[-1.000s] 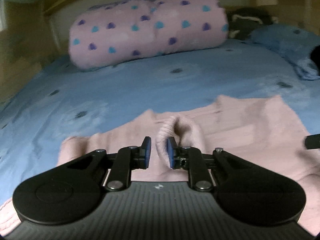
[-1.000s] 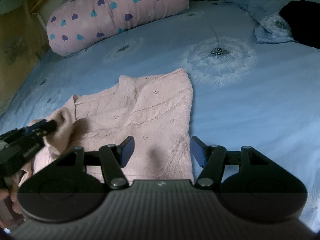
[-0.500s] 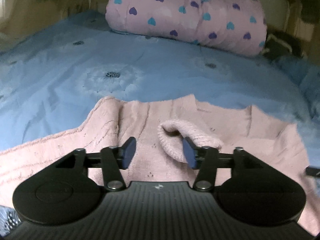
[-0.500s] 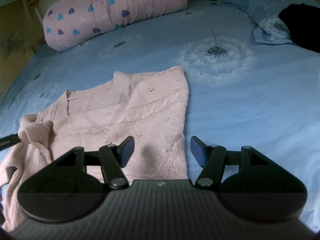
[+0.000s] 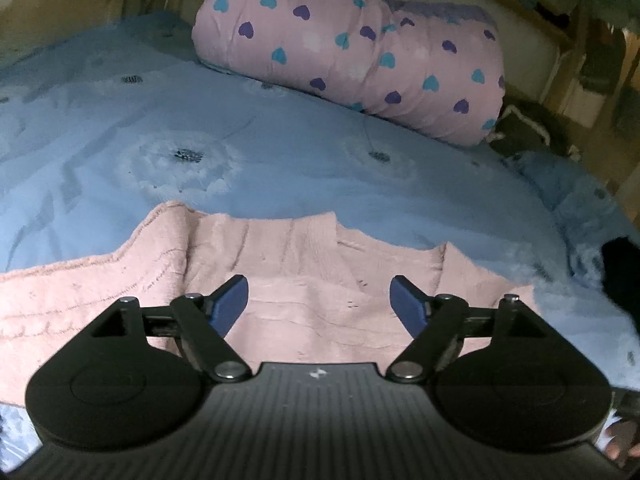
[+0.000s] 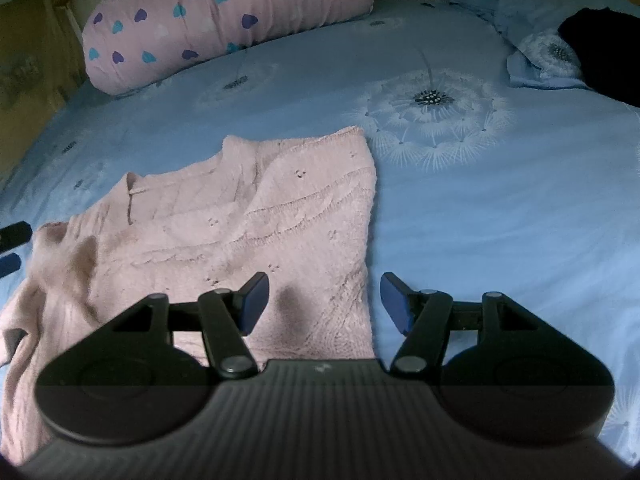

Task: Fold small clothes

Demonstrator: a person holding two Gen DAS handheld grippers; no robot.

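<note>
Knitwear: a pink sweater (image 6: 240,232), soft with eyelet and cable ridges, is lying flat on the blue dandelion-print bed sheet (image 6: 480,208), its left sleeve bunching in folds, its right edge running straight. The left hand-held gripper (image 5: 318,304) is hovering over it, its jaws having just been opening, now wide and empty. The right hand-held gripper (image 6: 324,300) is gaping partway, empty, straddling the sweater's right edge. Open sheet is stretching rightward. A heart-print rolled quilt (image 5: 360,48) is sitting at the headboard end.
</note>
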